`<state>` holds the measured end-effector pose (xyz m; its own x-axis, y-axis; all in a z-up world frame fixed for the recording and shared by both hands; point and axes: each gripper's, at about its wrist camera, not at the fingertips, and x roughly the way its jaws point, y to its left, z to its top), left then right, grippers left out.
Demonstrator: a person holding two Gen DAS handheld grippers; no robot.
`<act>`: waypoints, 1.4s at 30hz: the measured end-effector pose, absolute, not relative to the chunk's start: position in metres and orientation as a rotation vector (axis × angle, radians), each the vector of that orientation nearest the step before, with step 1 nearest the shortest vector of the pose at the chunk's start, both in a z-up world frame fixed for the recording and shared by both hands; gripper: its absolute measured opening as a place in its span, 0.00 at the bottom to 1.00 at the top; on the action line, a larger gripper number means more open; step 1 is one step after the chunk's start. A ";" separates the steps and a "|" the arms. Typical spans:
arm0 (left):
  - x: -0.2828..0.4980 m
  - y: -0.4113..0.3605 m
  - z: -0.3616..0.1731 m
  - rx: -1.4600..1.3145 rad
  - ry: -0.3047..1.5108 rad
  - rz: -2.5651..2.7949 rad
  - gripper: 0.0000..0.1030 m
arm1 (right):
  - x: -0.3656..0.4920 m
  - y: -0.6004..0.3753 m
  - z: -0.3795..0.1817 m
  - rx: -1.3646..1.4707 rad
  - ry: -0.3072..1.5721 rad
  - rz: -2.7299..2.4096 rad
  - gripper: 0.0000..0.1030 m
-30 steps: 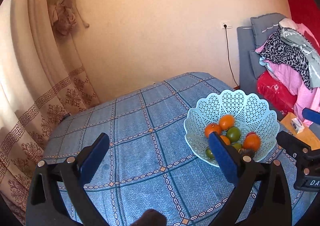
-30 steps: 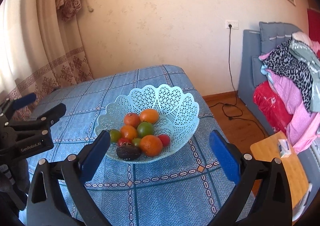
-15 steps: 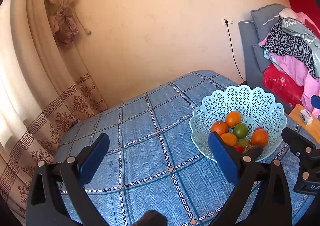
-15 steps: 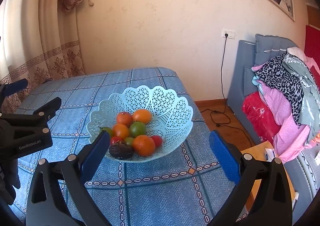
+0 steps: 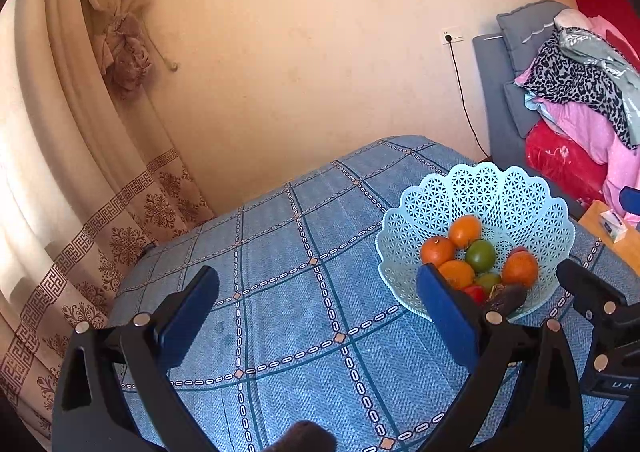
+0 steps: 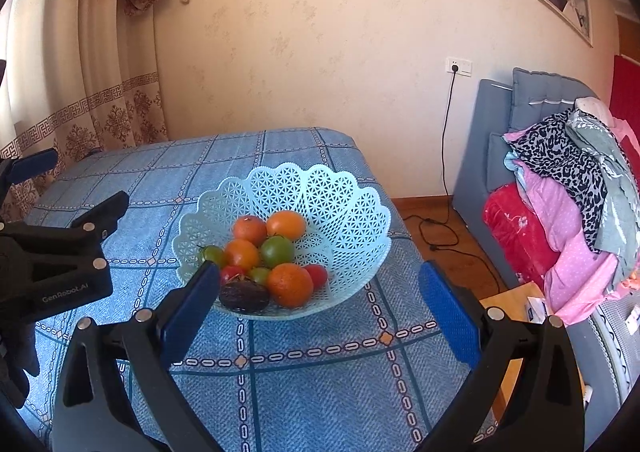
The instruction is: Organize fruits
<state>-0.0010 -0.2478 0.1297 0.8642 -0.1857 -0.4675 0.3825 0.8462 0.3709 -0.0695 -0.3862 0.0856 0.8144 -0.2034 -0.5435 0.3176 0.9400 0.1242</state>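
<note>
A: Right gripper: fingers spread wide, nothing between the pads. It hangs above the blue cloth.

B: And the left?

A: Left gripper: also spread wide, empty, over bare cloth. Its body shows at the left edge of the right view, apart from the basket.

B: Fruit?

A: All in the basket, a pale lattice bowl on the cloth. In the right view it sits just beyond the fingertips, nearer the left finger. In the left view it lies off behind the right finger, which hides part of the near rim.

B: Contents, near to far?

A: Nearest the fingers, a dark fruit beside a big orange. Small red and green ones are packed around them. Behind comes a green fruit, then two more oranges at the back. All touch in one heap.

B: Beyond the basket?

A: The cloth's far edge, then the wall. Curtain far left of the fingers, a clothes pile far right.
</note>
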 end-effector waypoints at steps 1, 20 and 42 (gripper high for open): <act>-0.001 -0.248 0.129 0.476 0.433 -0.309 0.95 | -0.069 -0.386 0.085 0.212 0.555 -0.279 0.97; -0.003 -0.253 0.125 0.504 0.430 -0.304 0.95 | -0.065 -0.383 0.081 0.202 0.571 -0.267 0.97; -0.005 -0.262 0.116 0.535 0.432 -0.323 0.95 | -0.060 -0.384 0.074 0.199 0.596 -0.272 0.98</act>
